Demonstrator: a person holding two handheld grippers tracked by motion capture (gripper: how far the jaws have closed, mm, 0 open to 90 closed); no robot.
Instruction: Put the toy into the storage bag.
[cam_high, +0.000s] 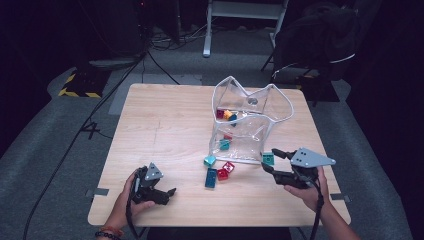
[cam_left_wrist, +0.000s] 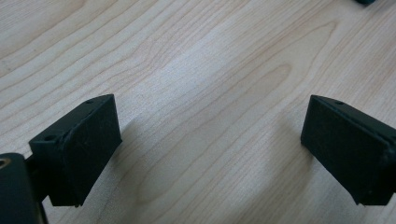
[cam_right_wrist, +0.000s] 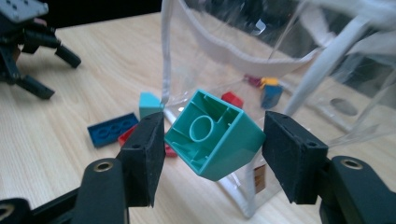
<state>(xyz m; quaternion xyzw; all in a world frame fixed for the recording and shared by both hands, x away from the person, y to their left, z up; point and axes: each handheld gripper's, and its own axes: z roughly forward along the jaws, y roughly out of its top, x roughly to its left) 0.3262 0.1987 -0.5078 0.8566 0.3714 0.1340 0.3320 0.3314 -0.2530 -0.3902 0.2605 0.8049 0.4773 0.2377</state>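
The right claw, held level above the table, grips a teal brick beside the clear bag.

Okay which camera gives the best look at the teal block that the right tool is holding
The right gripper view: the teal block sits close up, tilted, its hollow underside facing the camera, clamped by the right tool. The high view shows it as a small teal square beside the clear bag.

Loose bricks lie before bag.
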